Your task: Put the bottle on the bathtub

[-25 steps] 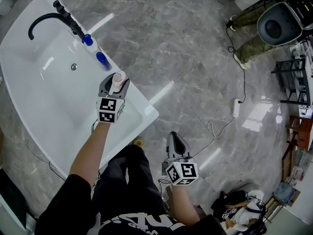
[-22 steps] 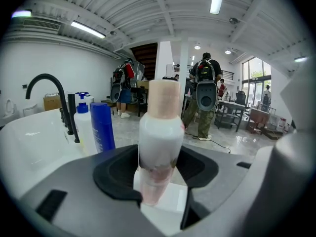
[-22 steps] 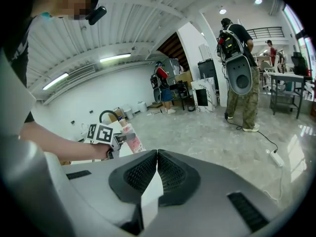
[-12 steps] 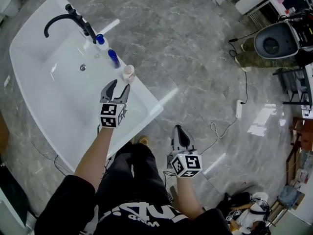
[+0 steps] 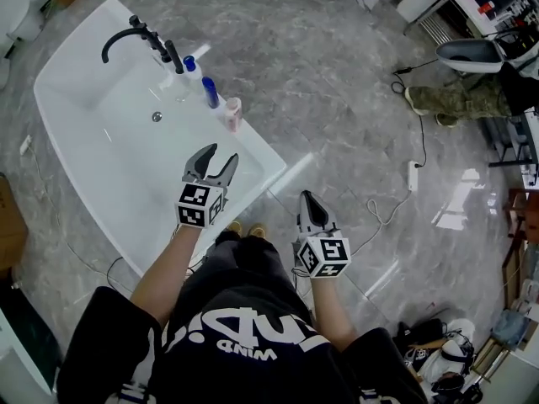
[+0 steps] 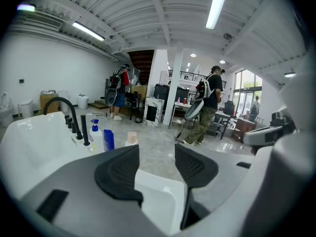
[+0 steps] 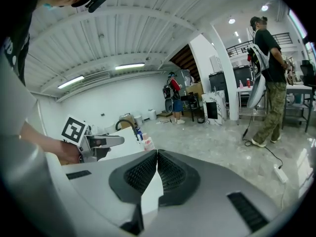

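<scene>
The small pale-pink bottle [image 5: 232, 112] stands upright on the white bathtub's [image 5: 93, 167] right rim, last in a row after a blue bottle [image 5: 210, 92] and a white bottle with a blue cap [image 5: 191, 66]. My left gripper [image 5: 219, 158] hovers open and empty over the tub's near corner, a short way back from the bottle. In the left gripper view the pink bottle [image 6: 131, 138] shows beyond the spread jaws of the left gripper [image 6: 157, 157]. My right gripper [image 5: 306, 199] hangs shut and empty over the floor; its own view shows the right gripper [image 7: 157, 156] with the jaws pressed together.
A black faucet [image 5: 135, 36] rises at the tub's far end. On the grey marble floor lie a power strip [image 5: 413, 176] and its cable. A person in camouflage trousers [image 6: 207, 107] stands to the right, with shelving and equipment beyond.
My left gripper let go of the pink bottle on the tub rim, opened, and drew back toward me. The right gripper stayed shut beside my body.
</scene>
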